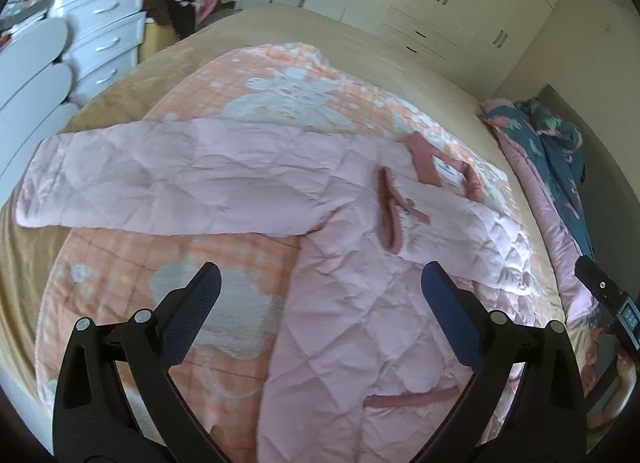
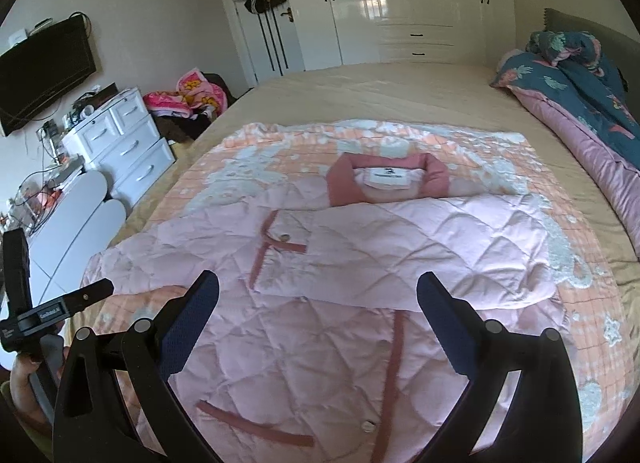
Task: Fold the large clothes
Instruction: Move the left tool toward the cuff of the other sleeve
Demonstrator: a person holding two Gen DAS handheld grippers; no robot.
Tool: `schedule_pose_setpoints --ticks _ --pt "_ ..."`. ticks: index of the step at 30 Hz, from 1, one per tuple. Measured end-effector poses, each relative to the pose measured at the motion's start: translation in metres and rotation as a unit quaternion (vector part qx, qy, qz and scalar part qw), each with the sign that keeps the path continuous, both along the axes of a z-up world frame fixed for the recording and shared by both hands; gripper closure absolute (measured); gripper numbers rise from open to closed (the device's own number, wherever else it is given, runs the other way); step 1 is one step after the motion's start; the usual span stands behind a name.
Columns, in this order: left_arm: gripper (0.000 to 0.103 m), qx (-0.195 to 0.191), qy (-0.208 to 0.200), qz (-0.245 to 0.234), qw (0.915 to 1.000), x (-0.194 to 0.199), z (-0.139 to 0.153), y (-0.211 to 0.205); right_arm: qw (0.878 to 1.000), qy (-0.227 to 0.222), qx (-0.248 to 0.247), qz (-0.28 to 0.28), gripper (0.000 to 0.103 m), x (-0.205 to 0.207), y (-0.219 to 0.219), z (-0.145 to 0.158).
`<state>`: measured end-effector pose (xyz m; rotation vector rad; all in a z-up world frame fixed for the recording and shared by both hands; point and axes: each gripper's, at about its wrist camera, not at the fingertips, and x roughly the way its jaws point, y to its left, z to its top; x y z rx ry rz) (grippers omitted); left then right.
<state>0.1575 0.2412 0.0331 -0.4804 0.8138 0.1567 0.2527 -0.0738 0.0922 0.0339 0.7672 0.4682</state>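
- Right wrist view: right gripper wide open, empty, above pale pink quilted jacket lying on orange patterned blanket, one sleeve folded across.
- Left gripper wide open, empty.

Left wrist view close above the pink quilted jacket, angled toward 1 o'clock, right wrist view higher, facing 12 o'clock, both sharing jacket, bed, wardrobe.
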Motion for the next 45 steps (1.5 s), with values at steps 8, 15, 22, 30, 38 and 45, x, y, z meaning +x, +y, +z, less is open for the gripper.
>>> schedule_pose_setpoints --ticks 8,15,22,30,38,45 --pt "0.009 -0.021 -0.004 0.042 0.9989 -0.017 -0.009 0.038 1.0 0.0 0.002 0.026 0.004 -0.003 0.038 0.001" --pt "0.009 -0.032 0.002 0.084 0.9959 -0.033 -0.023 0.075 0.998 -0.005 -0.001 0.056 0.004 -0.004 0.075 -0.001" --pt "0.009 -0.044 0.009 0.126 0.991 -0.051 -0.037 0.111 0.997 0.003 -0.003 0.081 0.004 -0.003 0.11 -0.011" --pt "0.009 -0.053 0.019 0.164 0.9848 -0.067 -0.054 0.142 0.993 0.008 -0.016 0.114 0.004 -0.006 0.151 -0.026" --pt "0.009 -0.088 0.015 0.207 0.9743 -0.082 -0.075 0.174 0.989 0.019 -0.032 0.146 0.004 -0.012 0.192 -0.045" --pt "0.009 -0.127 0.008 0.235 0.9635 -0.086 -0.098 0.199 0.984 0.025 -0.049 0.17 0.004 -0.012 0.223 -0.059"
